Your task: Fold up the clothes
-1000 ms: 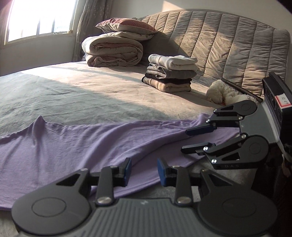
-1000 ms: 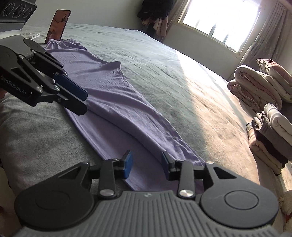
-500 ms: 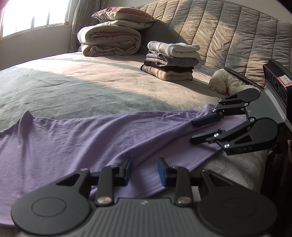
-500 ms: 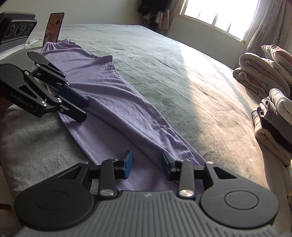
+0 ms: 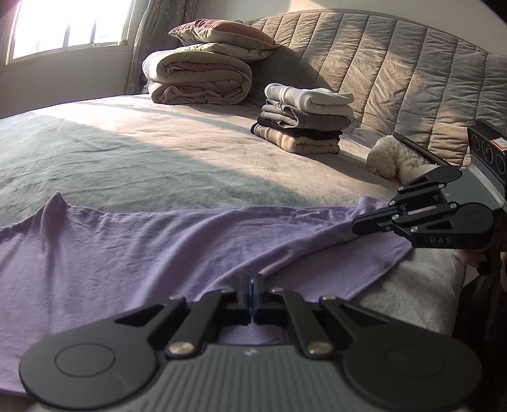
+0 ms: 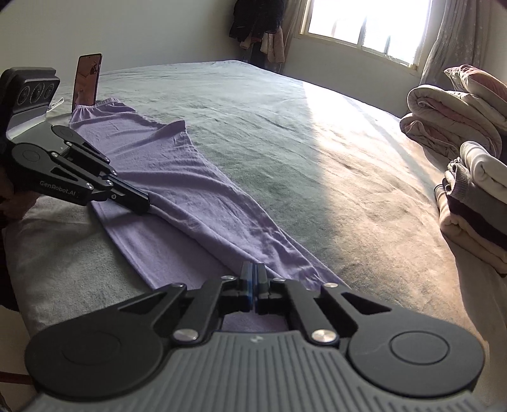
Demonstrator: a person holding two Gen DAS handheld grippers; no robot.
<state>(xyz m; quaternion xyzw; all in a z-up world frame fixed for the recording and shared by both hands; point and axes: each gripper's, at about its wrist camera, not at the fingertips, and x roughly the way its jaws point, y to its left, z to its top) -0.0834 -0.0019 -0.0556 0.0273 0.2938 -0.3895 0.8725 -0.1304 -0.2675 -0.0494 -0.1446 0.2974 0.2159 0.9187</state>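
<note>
Both sets of fingers have just snapped closed: the left gripper (image 5: 253,294) and right gripper (image 6: 252,285) each now pinch the fold of the purple trousers (image 5: 164,250) lying along the bed (image 5: 177,164) edge, so they're ready to lift for the next fold.

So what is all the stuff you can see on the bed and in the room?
purple garment: one, lilac, spread along the near bed edge
bed cover: one, grey
folded clothes stack: one pile, white, grey, dark, beige, by the headboard
rolled quilt: one, beige-pink, pillow on top
fluffy toy: one, cream, near headboard
phone: one, standing upright at the far end
window: one, bright
left gripper: shut on the purple garment
right gripper: shut on the purple garment
</note>
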